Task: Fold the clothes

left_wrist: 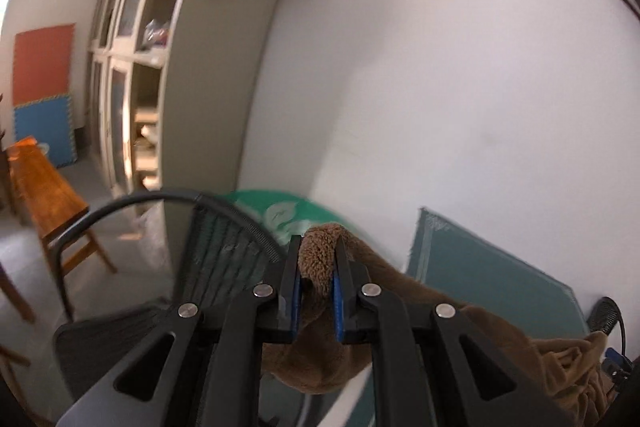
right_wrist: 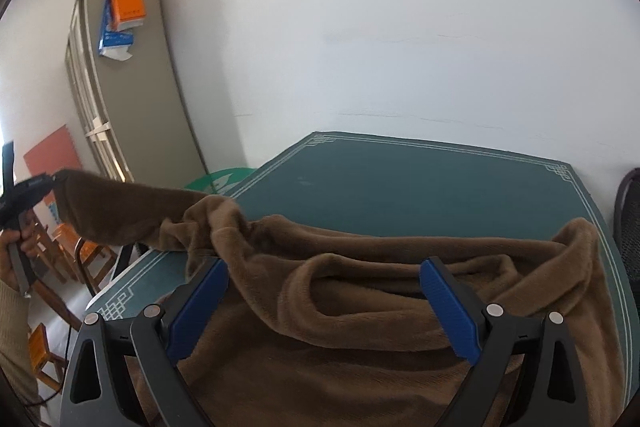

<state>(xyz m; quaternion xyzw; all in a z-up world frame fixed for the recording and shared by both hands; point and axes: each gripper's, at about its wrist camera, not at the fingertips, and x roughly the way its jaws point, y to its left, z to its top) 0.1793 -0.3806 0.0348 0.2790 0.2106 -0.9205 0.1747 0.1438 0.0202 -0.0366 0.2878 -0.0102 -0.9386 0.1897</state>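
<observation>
Garment: brown fleece garment (right_wrist: 360,307) lies bunched on the green table (right_wrist: 420,183), one long part stretched off the table's left edge up to the left gripper (left_wrist: 318,247).
Left gripper: jaws closed on a fold of the garment, fleece bulging out between the blue pads (left_wrist: 337,303); held in the air off the table's side, in front of a black mesh chair (left_wrist: 224,251).
Right gripper (right_wrist: 324,273): jaws spread wide above the heap, nothing between the blue pads (right_wrist: 450,311); whether the fingertips touch the cloth cannot be told.
Person: hand (right_wrist: 18,239) on the left gripper's handle shows at the right-wrist view's left edge, with a beige sleeve (right_wrist: 12,339) cut off by the frame.
Hidden: the garment's near part runs under the right gripper and out of frame; its kind cannot be made out.
Blurred: grey cabinet (left_wrist: 208,75) and a green round thing (left_wrist: 276,211) behind the left gripper are smeared.
</observation>
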